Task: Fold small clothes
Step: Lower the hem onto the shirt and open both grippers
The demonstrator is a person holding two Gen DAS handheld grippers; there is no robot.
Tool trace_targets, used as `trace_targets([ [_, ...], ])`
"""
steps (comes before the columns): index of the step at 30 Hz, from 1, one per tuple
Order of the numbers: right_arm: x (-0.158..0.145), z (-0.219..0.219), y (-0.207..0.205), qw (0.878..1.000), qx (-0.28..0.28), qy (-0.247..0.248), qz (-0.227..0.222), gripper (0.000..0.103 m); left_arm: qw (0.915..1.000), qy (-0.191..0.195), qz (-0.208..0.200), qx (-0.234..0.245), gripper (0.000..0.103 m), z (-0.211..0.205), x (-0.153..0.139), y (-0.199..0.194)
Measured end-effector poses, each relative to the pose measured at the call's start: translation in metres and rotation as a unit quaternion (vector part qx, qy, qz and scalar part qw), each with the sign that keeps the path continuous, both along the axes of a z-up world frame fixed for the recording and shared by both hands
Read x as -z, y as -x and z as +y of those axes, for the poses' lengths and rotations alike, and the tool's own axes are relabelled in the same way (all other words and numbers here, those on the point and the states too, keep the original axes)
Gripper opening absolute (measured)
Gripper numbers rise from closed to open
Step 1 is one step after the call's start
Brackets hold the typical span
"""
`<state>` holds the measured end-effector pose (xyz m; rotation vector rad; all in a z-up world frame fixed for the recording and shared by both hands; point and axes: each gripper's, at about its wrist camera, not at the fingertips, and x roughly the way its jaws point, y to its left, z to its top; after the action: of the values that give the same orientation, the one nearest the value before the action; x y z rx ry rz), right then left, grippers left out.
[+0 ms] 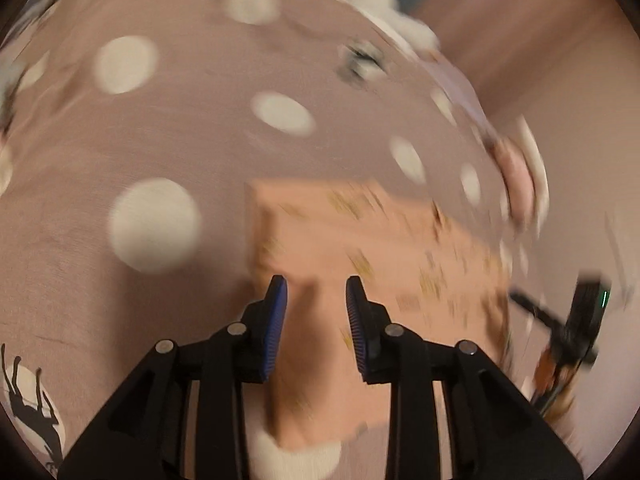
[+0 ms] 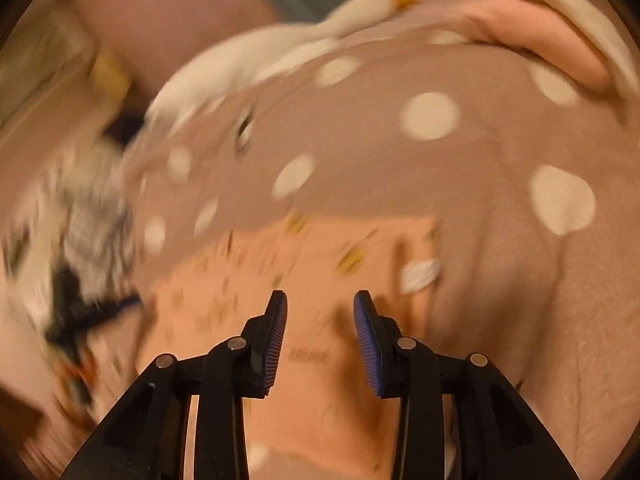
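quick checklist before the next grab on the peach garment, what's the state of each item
1. Left gripper open: ok.
2. Right gripper open: ok.
3. Both grippers over the peach garment: ok.
4. Garment lying flat on the spotted bedspread: ok, looks folded to a rectangle.
5. Edge to grab clearly located: cannot tell, both views are motion-blurred.
6. White label clear of the fingers: ok.
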<state>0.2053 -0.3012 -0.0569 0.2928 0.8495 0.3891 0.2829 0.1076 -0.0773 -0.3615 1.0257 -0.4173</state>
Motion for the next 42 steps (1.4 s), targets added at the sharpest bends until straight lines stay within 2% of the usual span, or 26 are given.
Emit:
trace_targets([
  [1,0.004,0.014,0.006,0.999,-0.024,0.026,-0.002,0.025,0.9994,-0.015,0.000,0.030,0.029,-0.013,0.003,0.008],
  [4,0.019,0.045,0.005,0.994,-0.060,0.087,0.010,0.018,0.9957,-0.062,0.001,0.069,0.028,-0.043,0.019,0.011],
  [7,0.035,0.061,-0.006,0.990,-0.071,0.122,0.024,0.017,0.9938,-0.079,0.012,0.078,0.028,-0.057,0.037,0.000],
  [9,0.037,0.070,-0.016,0.987,-0.073,0.141,0.022,0.017,0.9936,-0.083,0.007,0.076,0.028,-0.063,0.039,-0.009],
  [14,0.035,0.079,-0.044,0.984,-0.064,0.164,0.009,0.017,0.9977,-0.048,0.009,0.046,0.028,-0.067,0.034,-0.052],
  [17,0.029,0.081,-0.070,0.984,-0.045,0.170,0.000,0.017,0.9997,-0.018,0.014,0.006,0.028,-0.062,0.026,-0.079],
  [19,0.024,0.079,-0.087,0.985,-0.021,0.170,-0.006,0.017,0.9995,0.000,0.012,-0.028,0.028,-0.056,0.017,-0.093],
  [23,0.008,0.067,-0.108,0.987,0.033,0.156,-0.017,0.017,0.9974,0.004,-0.003,-0.072,0.028,-0.036,-0.003,-0.097],
  [25,0.000,0.056,-0.104,0.989,0.046,0.138,-0.027,0.017,0.9964,0.003,-0.019,-0.083,0.028,-0.023,-0.011,-0.090],
  [27,-0.004,0.048,-0.097,0.990,0.050,0.125,-0.031,0.017,0.9968,0.009,-0.015,-0.078,0.028,-0.014,-0.011,-0.082],
  [31,0.002,0.036,-0.074,0.996,0.015,0.091,-0.009,0.017,0.9993,-0.016,-0.018,-0.028,0.028,-0.022,-0.003,-0.048],
  [37,0.015,0.035,-0.025,0.993,-0.039,0.111,0.001,0.017,0.9973,-0.042,-0.038,0.047,0.028,-0.036,0.010,0.023],
  [42,0.033,0.034,0.016,0.987,-0.045,0.152,0.016,0.017,0.9941,-0.073,-0.022,0.077,0.028,-0.038,0.038,0.063],
])
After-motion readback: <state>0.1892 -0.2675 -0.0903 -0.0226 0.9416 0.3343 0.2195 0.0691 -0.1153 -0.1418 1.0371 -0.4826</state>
